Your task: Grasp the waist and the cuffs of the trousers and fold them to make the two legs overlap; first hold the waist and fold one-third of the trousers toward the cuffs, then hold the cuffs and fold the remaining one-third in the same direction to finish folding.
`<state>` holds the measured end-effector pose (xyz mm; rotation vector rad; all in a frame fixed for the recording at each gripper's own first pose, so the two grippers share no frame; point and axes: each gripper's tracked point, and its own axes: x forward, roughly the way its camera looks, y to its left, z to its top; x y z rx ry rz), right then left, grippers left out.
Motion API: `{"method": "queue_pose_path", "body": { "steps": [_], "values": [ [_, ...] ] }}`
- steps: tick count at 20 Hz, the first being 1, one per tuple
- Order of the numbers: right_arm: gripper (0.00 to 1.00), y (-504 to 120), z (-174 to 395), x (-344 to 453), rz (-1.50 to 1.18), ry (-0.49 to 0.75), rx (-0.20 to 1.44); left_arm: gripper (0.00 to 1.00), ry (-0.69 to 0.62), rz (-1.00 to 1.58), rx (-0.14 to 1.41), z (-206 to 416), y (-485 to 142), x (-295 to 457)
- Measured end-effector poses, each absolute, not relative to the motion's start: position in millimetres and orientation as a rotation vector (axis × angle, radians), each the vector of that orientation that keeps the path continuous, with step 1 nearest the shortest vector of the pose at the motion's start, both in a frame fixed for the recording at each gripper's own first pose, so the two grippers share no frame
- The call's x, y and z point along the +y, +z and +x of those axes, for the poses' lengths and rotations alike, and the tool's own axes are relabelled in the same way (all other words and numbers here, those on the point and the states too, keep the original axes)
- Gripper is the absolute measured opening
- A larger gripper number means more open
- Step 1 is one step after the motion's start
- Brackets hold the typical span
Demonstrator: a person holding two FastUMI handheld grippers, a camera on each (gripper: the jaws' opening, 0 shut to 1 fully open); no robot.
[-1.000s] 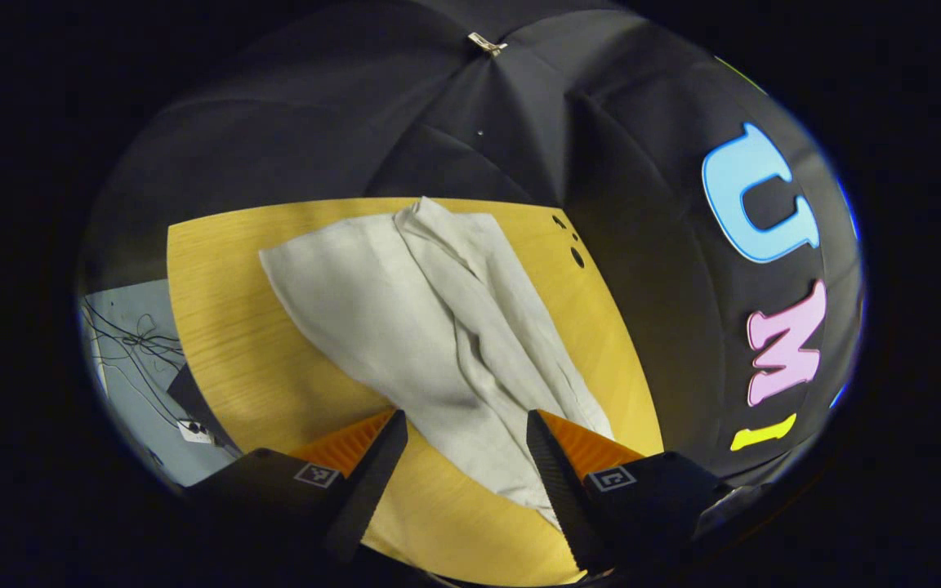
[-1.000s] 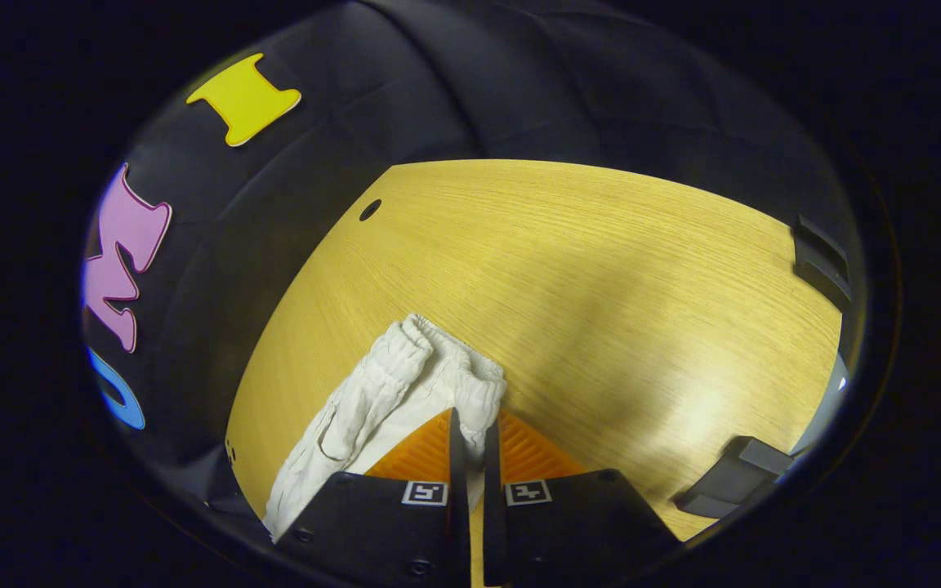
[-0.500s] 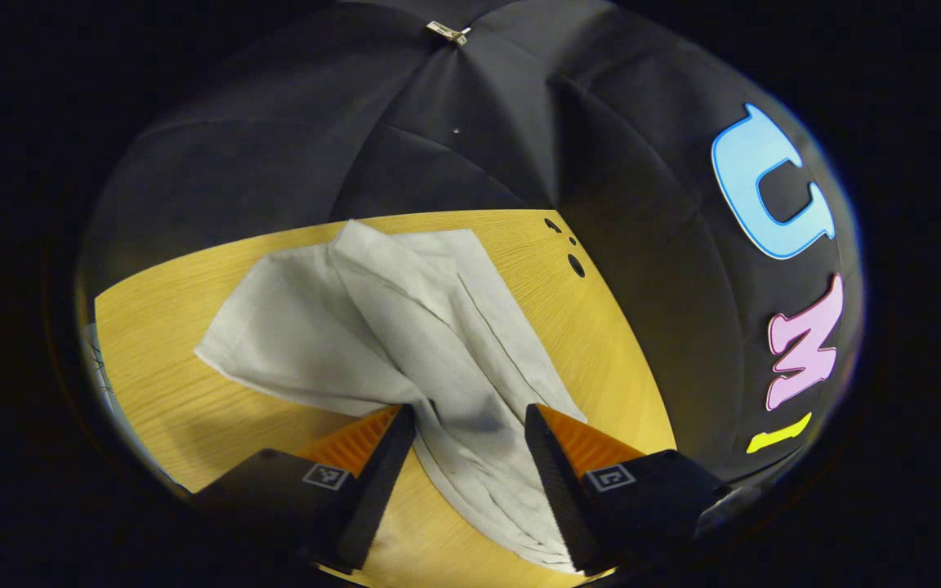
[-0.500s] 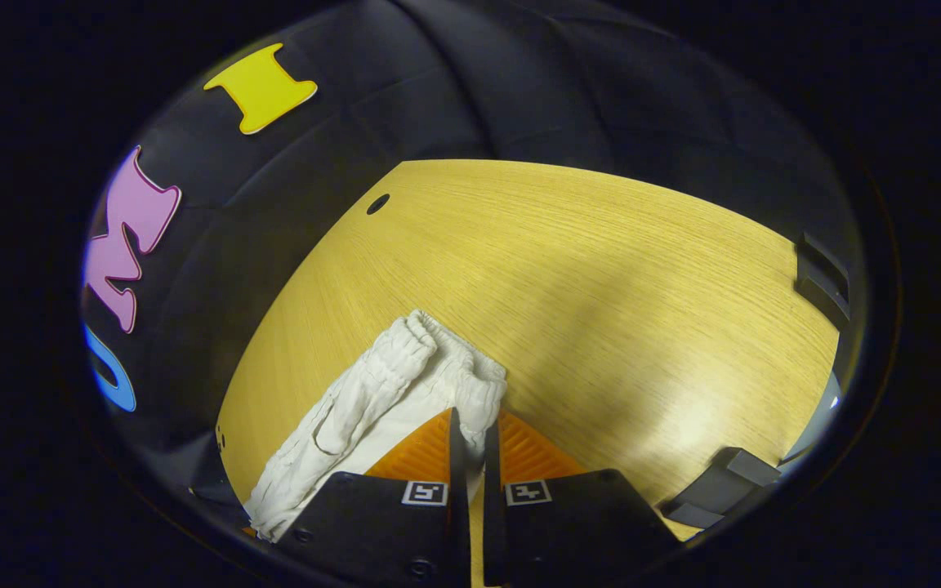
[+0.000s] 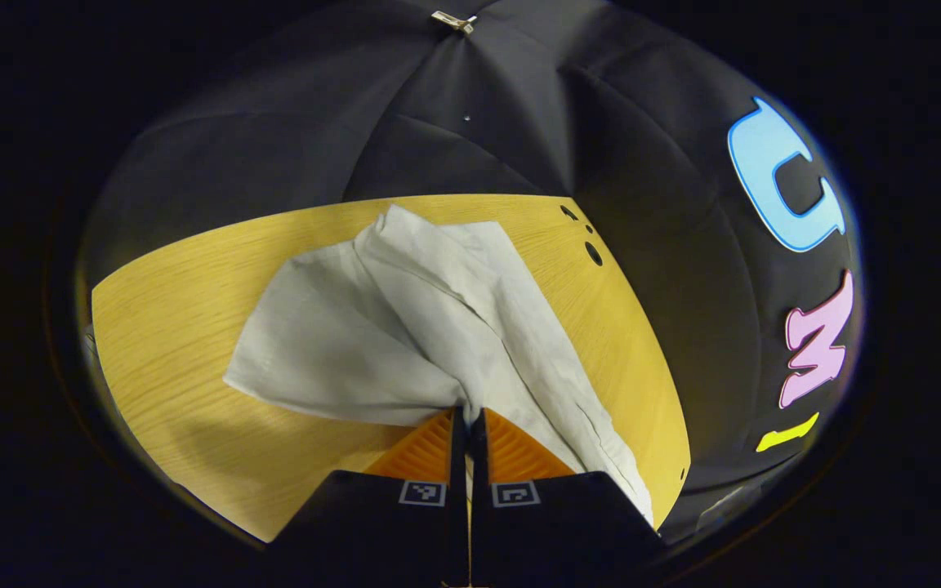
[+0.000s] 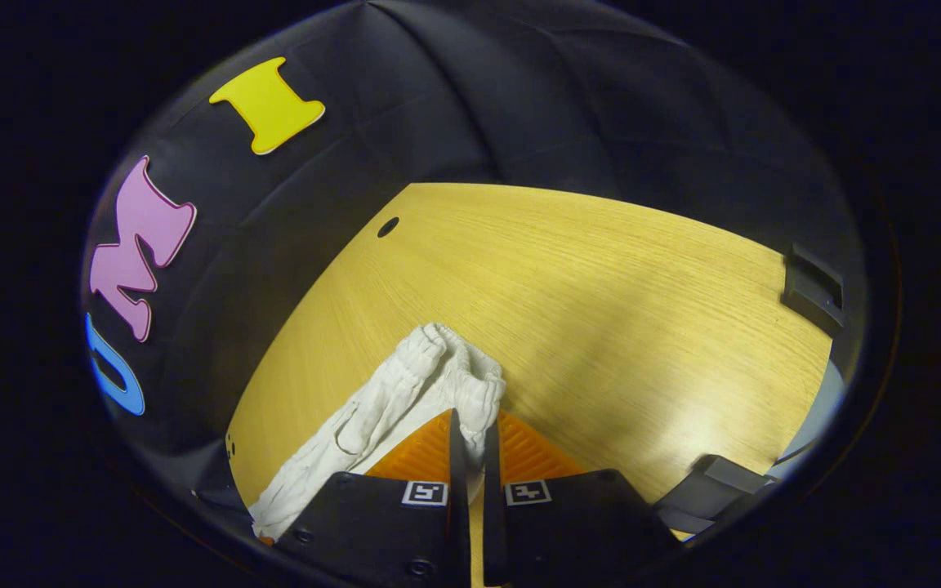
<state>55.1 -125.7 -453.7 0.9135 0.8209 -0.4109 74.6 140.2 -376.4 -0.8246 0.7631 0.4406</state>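
Pale, soft, limp cloth trousers [image 5: 405, 327] on the yellow wooden counter [image 6: 601, 310] are clamped by the left gripper [image 5: 468, 420] at the legs and by the right gripper [image 6: 470, 420] at the gathered waist [image 6: 446, 367].

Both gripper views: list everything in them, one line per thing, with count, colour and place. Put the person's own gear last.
Off-white cloth trousers: one, off-white; lying crumpled on the table, legs in the left gripper view, gathered elastic waist in the right gripper view.
Yellow wood-grain table: one, yellow; under the trousers.
Round dark holes in the tabletop: a few, dark; near the table's far edge by the wall.
Black cloth booth wall: one, black; behind the table.
Small metal clip: one, silvery; at the top of the wall.
Dark grey brackets: two, dark grey; at the table's right edge in the right gripper view.
Left gripper: one; jaws closed on the trouser legs.
Right gripper: one; jaws closed on the waist.
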Motion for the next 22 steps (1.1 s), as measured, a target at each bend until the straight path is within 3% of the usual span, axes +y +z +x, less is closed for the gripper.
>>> {"method": "queue_pose_path", "body": {
  "steps": [8, 22],
  "values": [
    [0.11, -367.4, 50.9, -138.3, 0.723, -0.295, 0.671, 0.06, 0.384, -0.855, 0.781, 54.1, -379.4, 114.4],
    [0.11, -235.6, 109.4, 12.0, 0.596, -0.019, 0.492, 0.06, 0.346, -0.826, 0.806, 51.7, -382.6, 113.2]
  ]
}}
